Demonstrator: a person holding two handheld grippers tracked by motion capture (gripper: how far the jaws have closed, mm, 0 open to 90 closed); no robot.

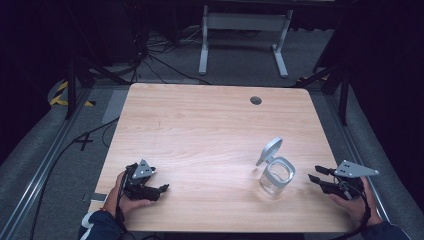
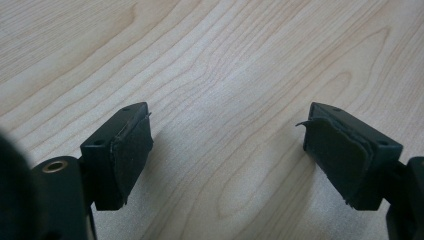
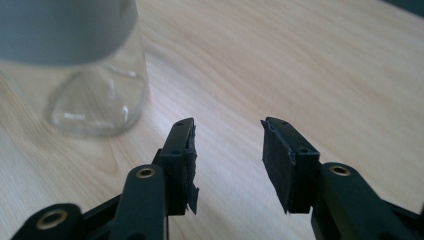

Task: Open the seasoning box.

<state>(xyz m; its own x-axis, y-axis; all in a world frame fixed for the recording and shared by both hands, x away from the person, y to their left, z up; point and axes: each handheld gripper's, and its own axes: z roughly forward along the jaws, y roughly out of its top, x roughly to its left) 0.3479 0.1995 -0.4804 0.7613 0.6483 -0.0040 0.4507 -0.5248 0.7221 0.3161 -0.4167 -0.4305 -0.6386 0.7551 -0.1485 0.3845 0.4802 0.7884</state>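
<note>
Glass jar (image 1: 277, 176), clear and squarish, upright on the right half of the wooden table (image 1: 210, 130), toward the near edge. Grey band around its mouth; round grey lid (image 1: 270, 150) hinged open, tilted up and back off the far-left side of the rim. Nothing visible inside. Seen again at upper left of the right gripper view (image 3: 82, 65), blurred, clear base resting on the wood, grey band above.

Just beside it on the right, apart from it: right gripper (image 1: 315, 174), held in the right hand (image 1: 352, 202) near the table's near right corner, jaws pointing left toward the jar. Jaws parted moderately, nothing between them but bare wood, as in the right gripper view (image 3: 227, 160). Grey three-cornered plate on top.

Well apart, at the near left of the table: left gripper (image 1: 162, 189), held in the left hand (image 1: 131, 201), dark sleeve at the bottom edge, jaws pointing right. Jaws spread wide in the left gripper view (image 2: 225, 160), holding nothing, worn black pads facing each other over bare wood grain. Grey three-cornered plate on top here too.

Farther out: small dark round hole (image 1: 255, 100) near the table's far edge. Beyond the table, grey floor, loose cables (image 1: 150, 55), white frame legs (image 1: 240, 37).
</note>
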